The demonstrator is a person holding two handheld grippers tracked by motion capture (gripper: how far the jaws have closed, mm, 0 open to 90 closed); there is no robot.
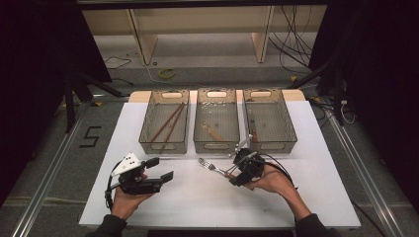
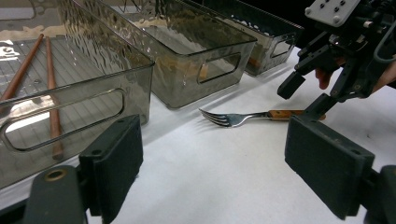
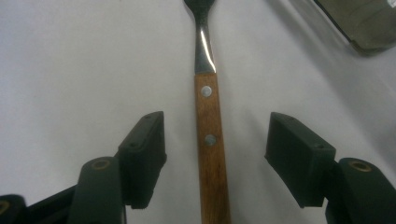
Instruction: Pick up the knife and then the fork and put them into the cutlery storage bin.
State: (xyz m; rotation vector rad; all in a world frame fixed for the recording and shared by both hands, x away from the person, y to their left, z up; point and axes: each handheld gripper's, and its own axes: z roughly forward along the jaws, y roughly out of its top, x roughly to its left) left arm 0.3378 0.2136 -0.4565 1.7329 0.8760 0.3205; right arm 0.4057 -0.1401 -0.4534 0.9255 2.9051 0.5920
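Note:
A fork point(image 1: 211, 167) with a wooden handle lies flat on the white table point(image 1: 197, 197), tines pointing away to the left. My right gripper point(image 1: 230, 174) is low over its handle end. In the right gripper view the handle point(image 3: 208, 154) runs up between the two pads, with a gap on each side, so my right gripper point(image 3: 217, 123) is open and touches nothing. My left gripper point(image 1: 160, 169) stands open at the left with nothing between its pads. The left gripper view looks across to the fork point(image 2: 243, 118) and to the right gripper point(image 2: 306, 95) beyond my own gripper point(image 2: 215, 140).
Three clear grey bins stand in a row behind the fork. The left bin point(image 1: 147, 121) holds two brown chopsticks point(image 1: 168, 124). A small wooden-handled piece point(image 1: 213, 131) lies in the middle bin point(image 1: 197, 123). The right bin point(image 1: 290, 123) is close behind my right hand.

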